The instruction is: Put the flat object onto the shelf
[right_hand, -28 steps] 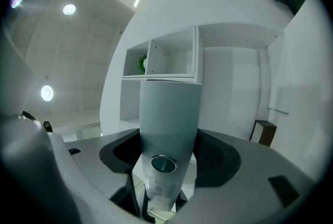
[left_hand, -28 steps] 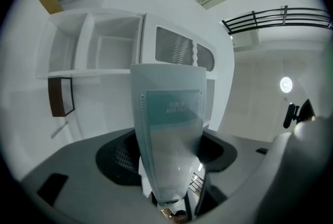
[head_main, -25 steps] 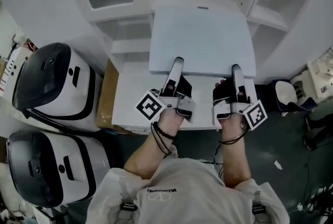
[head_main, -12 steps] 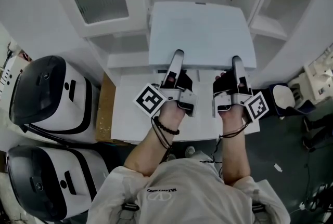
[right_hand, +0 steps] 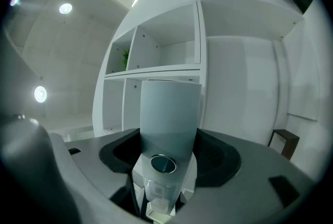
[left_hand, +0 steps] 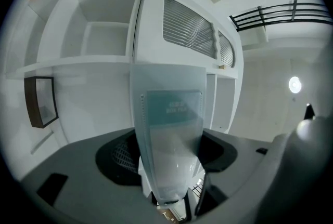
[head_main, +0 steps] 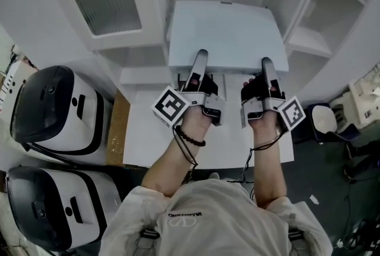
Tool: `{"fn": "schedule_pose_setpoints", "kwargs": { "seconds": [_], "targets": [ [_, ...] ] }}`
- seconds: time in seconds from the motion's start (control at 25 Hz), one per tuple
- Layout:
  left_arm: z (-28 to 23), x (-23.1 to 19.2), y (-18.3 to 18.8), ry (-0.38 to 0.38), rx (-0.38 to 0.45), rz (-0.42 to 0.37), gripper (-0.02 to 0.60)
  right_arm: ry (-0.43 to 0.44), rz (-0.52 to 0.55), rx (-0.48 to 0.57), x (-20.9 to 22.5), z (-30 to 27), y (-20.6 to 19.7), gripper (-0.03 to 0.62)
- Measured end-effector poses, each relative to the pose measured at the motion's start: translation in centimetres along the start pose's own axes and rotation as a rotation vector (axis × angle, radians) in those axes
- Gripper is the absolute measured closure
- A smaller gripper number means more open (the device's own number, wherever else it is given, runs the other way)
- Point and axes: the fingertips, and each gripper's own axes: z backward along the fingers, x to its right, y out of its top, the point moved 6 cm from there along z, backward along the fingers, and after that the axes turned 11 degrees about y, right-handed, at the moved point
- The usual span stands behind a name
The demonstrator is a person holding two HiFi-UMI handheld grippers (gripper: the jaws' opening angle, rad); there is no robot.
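The left gripper (head_main: 200, 59) and right gripper (head_main: 265, 63) are clamping their jaws on the near edge of the flat object (head_main: 224, 32), seemingly carrying it to the shelf (head_main: 307, 41). Next it likely needs a level push in.

The person is wearing a pale grey T-shirt (head_main: 205, 222) with small dark lettering (head_main: 184, 214) below the neck and straps (head_main: 144, 237) over both shoulders. Beyond the T-shirt, black gloves (head_main: 207, 86) are showing, dark cords (head_main: 189, 137) are circling the left wrist, and the silver left tool (head_main: 200, 59) and right tool (head_main: 265, 65) are each carrying a black-and-white marker cube (head_main: 171, 113).
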Motion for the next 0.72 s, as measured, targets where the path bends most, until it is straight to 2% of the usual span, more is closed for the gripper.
{"fn": "schedule_pose_setpoints", "kwargs": {
  "seconds": [0.16,0.32,0.72],
  "targets": [
    [-1.9,-0.3,0.4,0.038,0.017,0.001,0.279,-0.034,-0.011,-0.022,0.9,-2.0,0.8,0.287],
    [-4.8,-1.1,1.3,0.107,0.041,-0.038,0.279,-0.075,-0.048,-0.048,2.8,-4.9,1.8,0.286],
    [-7.6,-1.2,2.0,0.157,0.057,-0.022,0.279,-0.126,-0.076,-0.075,4.0,-7.7,2.7,0.281]
  ]
}}
